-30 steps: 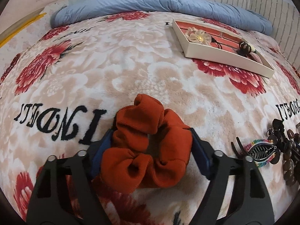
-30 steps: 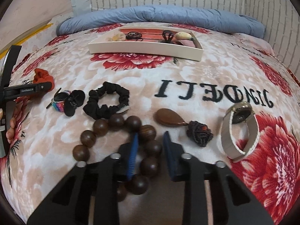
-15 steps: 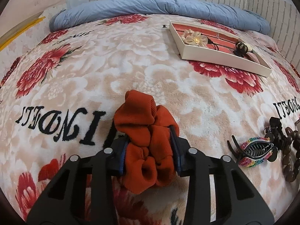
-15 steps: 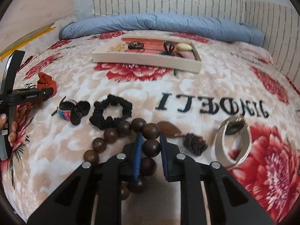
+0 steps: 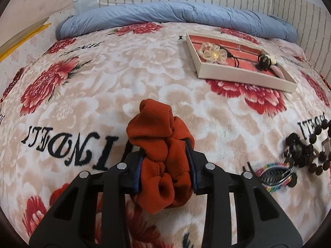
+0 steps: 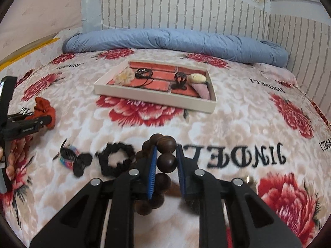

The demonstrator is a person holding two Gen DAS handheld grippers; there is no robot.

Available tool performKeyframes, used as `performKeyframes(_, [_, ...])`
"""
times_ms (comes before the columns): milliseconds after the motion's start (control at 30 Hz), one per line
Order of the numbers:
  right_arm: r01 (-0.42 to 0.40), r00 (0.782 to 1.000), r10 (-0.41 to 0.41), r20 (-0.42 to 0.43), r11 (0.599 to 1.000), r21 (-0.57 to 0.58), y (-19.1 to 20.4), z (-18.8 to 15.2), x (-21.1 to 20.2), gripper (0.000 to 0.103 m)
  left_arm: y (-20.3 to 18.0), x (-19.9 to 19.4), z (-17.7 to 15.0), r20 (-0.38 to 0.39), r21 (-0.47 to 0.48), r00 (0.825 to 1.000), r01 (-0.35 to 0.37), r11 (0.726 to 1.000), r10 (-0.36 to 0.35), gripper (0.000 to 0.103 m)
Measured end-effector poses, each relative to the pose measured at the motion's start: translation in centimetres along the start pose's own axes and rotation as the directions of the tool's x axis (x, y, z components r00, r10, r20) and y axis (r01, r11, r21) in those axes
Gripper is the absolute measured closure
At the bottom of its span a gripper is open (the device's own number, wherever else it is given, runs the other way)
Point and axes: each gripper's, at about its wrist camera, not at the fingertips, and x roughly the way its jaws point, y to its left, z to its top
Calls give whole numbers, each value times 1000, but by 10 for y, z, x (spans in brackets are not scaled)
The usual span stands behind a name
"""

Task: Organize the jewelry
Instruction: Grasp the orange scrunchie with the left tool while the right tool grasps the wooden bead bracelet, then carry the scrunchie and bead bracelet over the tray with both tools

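Scrunchie (image 5: 163, 161), bead bracelet (image 6: 165, 157) clamped in tools

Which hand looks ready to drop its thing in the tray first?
Probably the right. Its hand-held gripper holds the bead bracelet facing the tray; the left hand-held gripper, squeezing the orange scrunchie, has it off to one side.

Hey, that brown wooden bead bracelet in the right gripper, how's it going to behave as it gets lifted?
The bead bracelet will probably hang floppy: the right gripper is shut on one or two beads and the other beads droop below. The round, smooth-looking beads may slip or swivel between the pads. Set on the plush blanket, it likely won't roll far.
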Motion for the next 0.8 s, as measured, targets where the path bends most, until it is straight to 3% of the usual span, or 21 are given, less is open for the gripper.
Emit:
performKeyframes(333, [23,1000,-23,7,999,37,-21,41,30,84,-10,3,31,23,-8,999,31,999,-31,70])
performKeyframes(800, [30,998,-33,57,998,53,-39,114,67,84,-65,29,98,52,58,996,73,996,-76,70])
